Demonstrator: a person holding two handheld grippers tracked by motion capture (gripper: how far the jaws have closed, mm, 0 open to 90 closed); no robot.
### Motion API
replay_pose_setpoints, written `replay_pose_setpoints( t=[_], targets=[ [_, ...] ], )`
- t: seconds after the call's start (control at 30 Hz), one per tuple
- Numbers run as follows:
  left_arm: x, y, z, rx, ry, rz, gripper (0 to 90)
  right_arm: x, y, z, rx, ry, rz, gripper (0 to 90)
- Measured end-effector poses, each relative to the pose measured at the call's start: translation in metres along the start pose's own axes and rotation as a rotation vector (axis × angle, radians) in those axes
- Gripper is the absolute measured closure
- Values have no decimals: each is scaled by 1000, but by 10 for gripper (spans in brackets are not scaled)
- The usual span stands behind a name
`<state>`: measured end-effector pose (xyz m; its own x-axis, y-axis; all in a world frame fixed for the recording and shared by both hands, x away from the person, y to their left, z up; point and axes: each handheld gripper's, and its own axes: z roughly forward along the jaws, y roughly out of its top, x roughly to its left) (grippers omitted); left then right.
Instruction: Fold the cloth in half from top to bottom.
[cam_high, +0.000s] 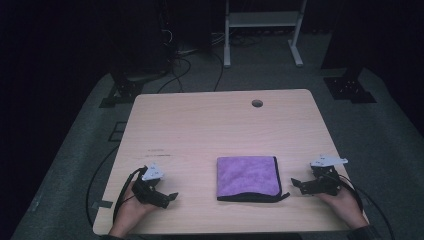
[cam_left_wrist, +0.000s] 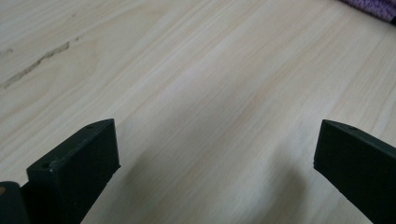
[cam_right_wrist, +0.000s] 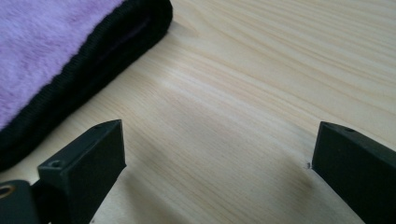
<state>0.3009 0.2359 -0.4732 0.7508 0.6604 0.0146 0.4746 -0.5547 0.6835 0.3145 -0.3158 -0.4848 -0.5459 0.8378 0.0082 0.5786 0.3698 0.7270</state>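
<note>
The folded purple cloth (cam_high: 247, 177) lies flat on the surface (cam_high: 200, 130), near edge centre, roughly square (no clear long axis), black-trimmed fold facing near. Left tongs (cam_high: 170, 197) and right tongs (cam_high: 296, 184) flank it, both released, grasping nothing.

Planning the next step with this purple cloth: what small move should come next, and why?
Probably bring the right tongs in to the folded purple cloth and its black-trimmed edge. Both tongs are open and empty; the right sits close beside the cloth, the left tongs farther off.
</note>
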Motion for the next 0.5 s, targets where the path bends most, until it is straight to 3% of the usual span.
replay_pose_setpoints(
  t=[0.13, 0.33, 0.5],
  targets=[
    [1, -6, 3, 11, -5, 4, 0, -2, -2, 3, 16, -12, 6, 13],
    [3, -12, 3, -40, -17, 20, 0, -3, -2, 3, 17, -15, 19, 13],
    [3, -12, 3, -40, -17, 20, 0, -3, -2, 3, 17, -15, 19, 13]
  ],
)
